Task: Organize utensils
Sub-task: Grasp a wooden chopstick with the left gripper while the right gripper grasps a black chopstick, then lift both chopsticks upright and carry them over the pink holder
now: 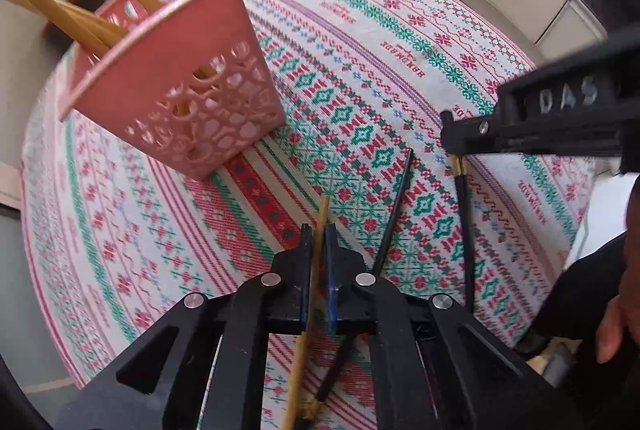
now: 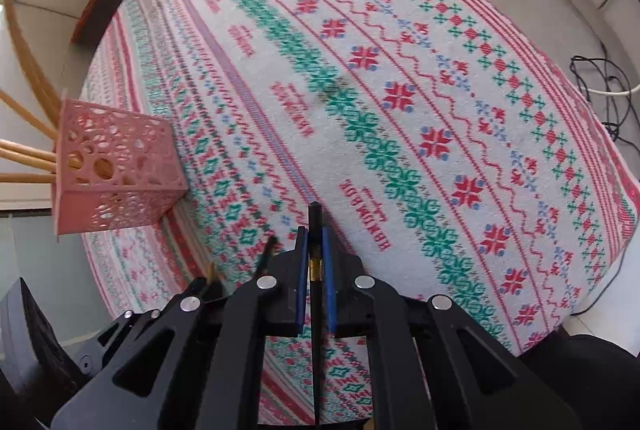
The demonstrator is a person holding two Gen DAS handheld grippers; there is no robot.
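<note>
Here, slim tan chopstick [image 1: 318, 250], seemingly bamboo, black one [image 2: 315, 294]

Raised letters "DAS" stand on the black body of the right gripper [image 1: 450, 134], seen in the left wrist view. The patterned tablecloth [image 2: 400, 30] on the worktop carries a repeated red woven word, upside down in both views, reading roughly "HANDMADE"; the smaller script line beneath it is illegible.
</note>
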